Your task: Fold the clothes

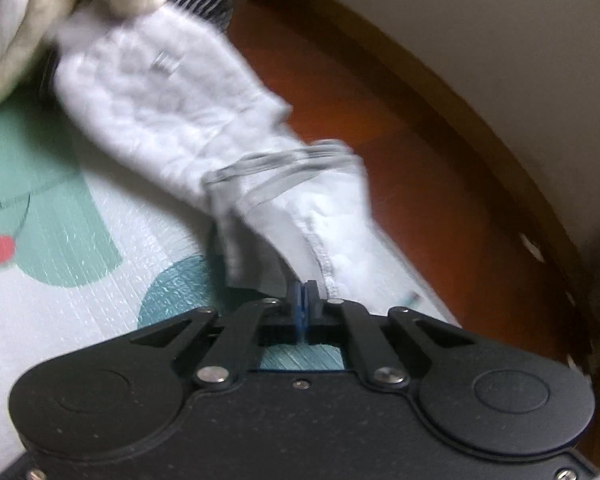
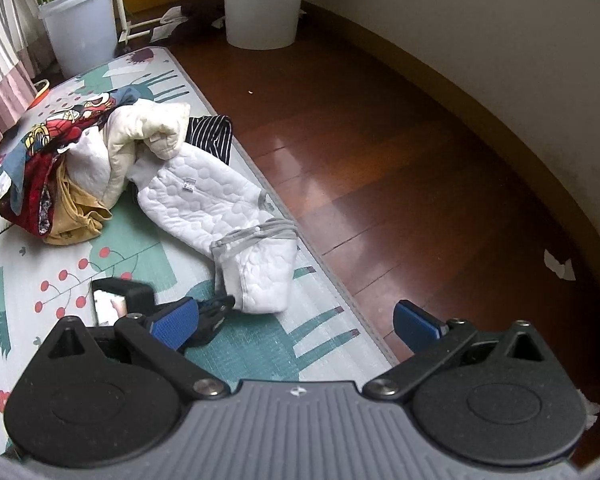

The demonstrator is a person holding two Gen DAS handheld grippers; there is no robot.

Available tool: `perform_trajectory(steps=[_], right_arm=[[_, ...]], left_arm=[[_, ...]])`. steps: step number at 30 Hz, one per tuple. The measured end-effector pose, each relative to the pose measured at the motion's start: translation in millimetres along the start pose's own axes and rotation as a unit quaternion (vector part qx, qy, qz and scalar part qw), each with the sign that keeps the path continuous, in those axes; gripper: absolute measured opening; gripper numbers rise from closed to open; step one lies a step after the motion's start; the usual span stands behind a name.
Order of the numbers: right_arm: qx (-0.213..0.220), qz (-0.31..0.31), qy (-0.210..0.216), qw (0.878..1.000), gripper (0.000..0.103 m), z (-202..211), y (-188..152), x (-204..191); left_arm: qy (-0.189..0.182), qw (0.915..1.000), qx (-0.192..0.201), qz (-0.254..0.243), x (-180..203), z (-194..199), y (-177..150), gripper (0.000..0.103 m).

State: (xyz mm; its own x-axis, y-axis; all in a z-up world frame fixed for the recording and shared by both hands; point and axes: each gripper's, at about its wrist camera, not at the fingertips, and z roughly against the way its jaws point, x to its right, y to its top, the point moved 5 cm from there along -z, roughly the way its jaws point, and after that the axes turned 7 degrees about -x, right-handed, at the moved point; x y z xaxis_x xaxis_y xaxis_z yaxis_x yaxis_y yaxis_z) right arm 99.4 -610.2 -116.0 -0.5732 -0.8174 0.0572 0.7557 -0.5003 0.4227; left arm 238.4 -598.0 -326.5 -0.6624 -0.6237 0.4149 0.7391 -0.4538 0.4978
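L gripper (image 1: 305,288) is clamped on the near hem of the white quilted garment (image 2: 216,204), which lies stretched along the play mat (image 2: 260,344) edge by the clothes pile (image 2: 60,168). R gripper (image 2: 296,326) hangs w/ jaws wide apart, empty. Best to lift slow, keep hem taut, and get R onto the opposite corner before folding.

On the patterned play mat (image 2: 100,264), a white quilted garment (image 2: 216,216) stretches from centre toward five o'clock. A heap of clothes (image 2: 60,168) sits at ten o'clock. The right gripper (image 2: 296,326) hovers with jaws wide apart; the left gripper (image 2: 208,316) touches the garment's near end.
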Motion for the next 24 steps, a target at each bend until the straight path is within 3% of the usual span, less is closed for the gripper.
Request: perform_trajectory(steps=[4, 13, 20, 24], right_arm=[[0.004, -0.002, -0.005, 1.000, 0.103, 2.8, -0.1, -3.1], [-0.010, 0.024, -0.005, 1.000, 0.103, 8.4, -8.1, -42.6], [-0.012, 0.036, 0.019, 0.999, 0.103, 27.7, -4.4, -97.7], [-0.008, 0.044, 0.040, 0.998, 0.103, 44.8, -2.0, -140.0]], left_arm=[[0.000, 0.9991, 0.008, -0.041, 8.6, 51.6, -17.9, 0.000], [0.057, 0.9950, 0.024, -0.078, -27.8, 190.6, -58.7, 0.000], [0.143, 0.9839, 0.038, -0.101, -75.6, 330.5, -98.4, 0.000], [0.199, 0.9726, 0.051, -0.109, -94.5, 410.8, -117.3, 0.000]])
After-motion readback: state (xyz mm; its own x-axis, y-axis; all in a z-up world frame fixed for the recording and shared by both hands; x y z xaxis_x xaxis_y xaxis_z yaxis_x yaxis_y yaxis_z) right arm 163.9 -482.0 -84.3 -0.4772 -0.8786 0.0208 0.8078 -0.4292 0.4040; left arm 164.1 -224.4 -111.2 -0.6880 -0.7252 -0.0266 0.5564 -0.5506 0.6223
